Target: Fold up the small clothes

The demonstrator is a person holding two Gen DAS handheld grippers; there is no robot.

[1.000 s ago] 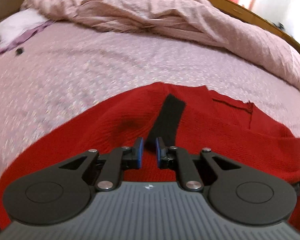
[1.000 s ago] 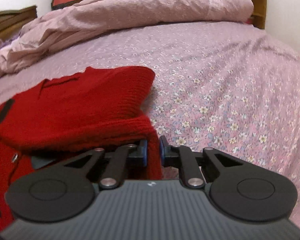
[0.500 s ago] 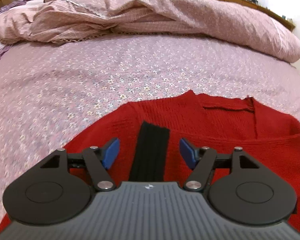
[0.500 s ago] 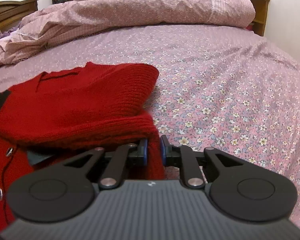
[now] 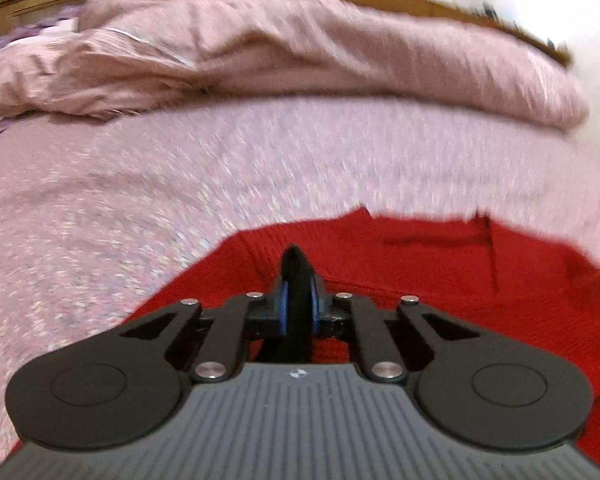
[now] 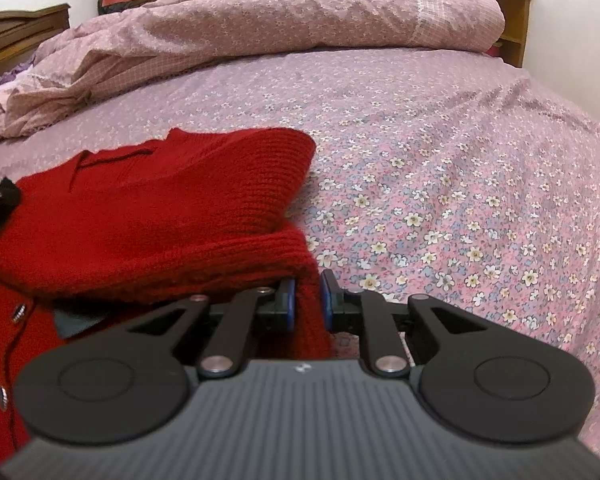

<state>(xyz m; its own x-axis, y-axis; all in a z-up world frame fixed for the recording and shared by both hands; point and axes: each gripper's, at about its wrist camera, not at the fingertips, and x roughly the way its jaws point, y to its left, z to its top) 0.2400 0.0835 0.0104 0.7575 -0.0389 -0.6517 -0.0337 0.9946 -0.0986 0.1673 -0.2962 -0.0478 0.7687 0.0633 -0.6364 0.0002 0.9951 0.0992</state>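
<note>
Pink crumpled duvet (image 6: 260, 28) beyond red cardigan (image 6: 160, 208) on floral bedsheet (image 6: 440, 160)

Your left wrist view is smeared with motion blur: the bedspread (image 5: 180, 184) loses its flower print. Your right view is sharp, evenly daylit (soft shadow under the red sweater (image 6: 148, 216)). Both bow at the edges, and the white walls at the top corners blow out.

The red cardigan (image 6: 152, 216) was coarse ribbed knit; the bedsheet (image 6: 440, 184) thin printed cotton; the headboard (image 6: 514, 16) glossy wood.
</note>
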